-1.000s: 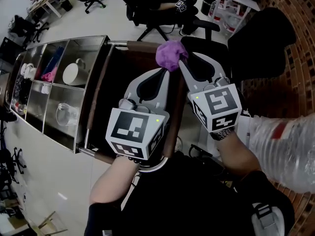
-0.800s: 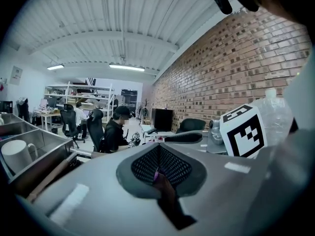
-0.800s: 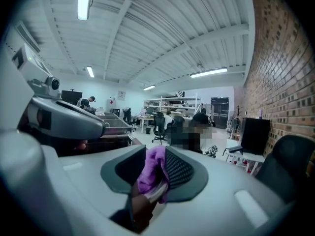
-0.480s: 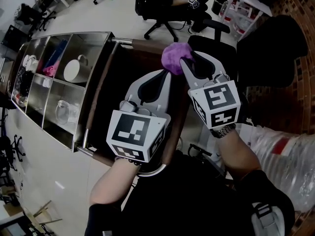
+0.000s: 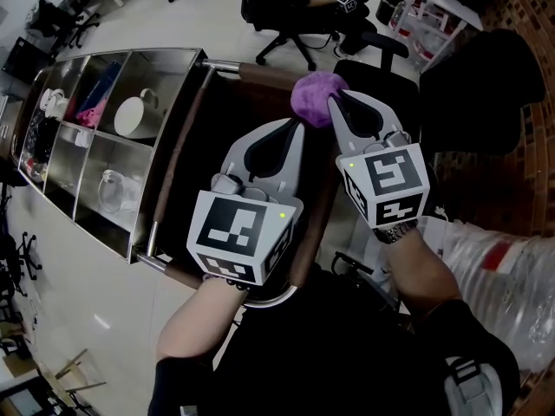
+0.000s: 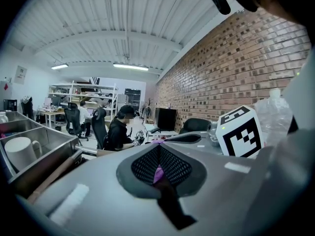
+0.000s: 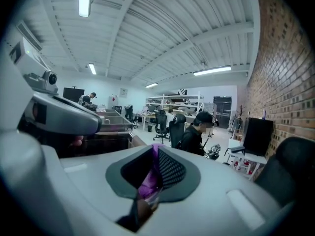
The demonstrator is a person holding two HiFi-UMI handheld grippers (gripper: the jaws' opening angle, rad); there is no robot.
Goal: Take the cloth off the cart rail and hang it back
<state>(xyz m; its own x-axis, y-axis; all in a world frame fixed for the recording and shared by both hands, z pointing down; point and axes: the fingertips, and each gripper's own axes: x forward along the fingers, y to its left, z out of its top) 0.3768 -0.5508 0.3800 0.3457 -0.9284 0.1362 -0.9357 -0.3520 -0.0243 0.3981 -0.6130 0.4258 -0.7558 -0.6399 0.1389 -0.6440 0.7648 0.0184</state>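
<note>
**Grip on purple cloth (image 5: 314, 94) at cart rail (image 5: 314, 224)**

Left of centre in the head view stands the steel cart (image 5: 173, 66), a white mug (image 5: 133, 116) in one of its upper compartments. The left forearm (image 5: 186, 323) rises from the bottom edge. The left gripper (image 5: 297, 130) points up the frame, close to level, with its tip at the lower edge of the purple cloth. Its jaws are pressed together. A purple sliver shows in their seam, but I cannot tell whether it is pinched or only seen through. The brown cart rail runs between the two tools. The purple cloth is bunched over it at upper centre.

To the right, the right forearm (image 5: 421, 271) holds the right gripper (image 5: 331, 102) alongside. Its pads are clamped on the purple cloth. A second ago those jaws were spread wide around the bunch, and they have just been closing. The left jaws look the same as before.
</note>
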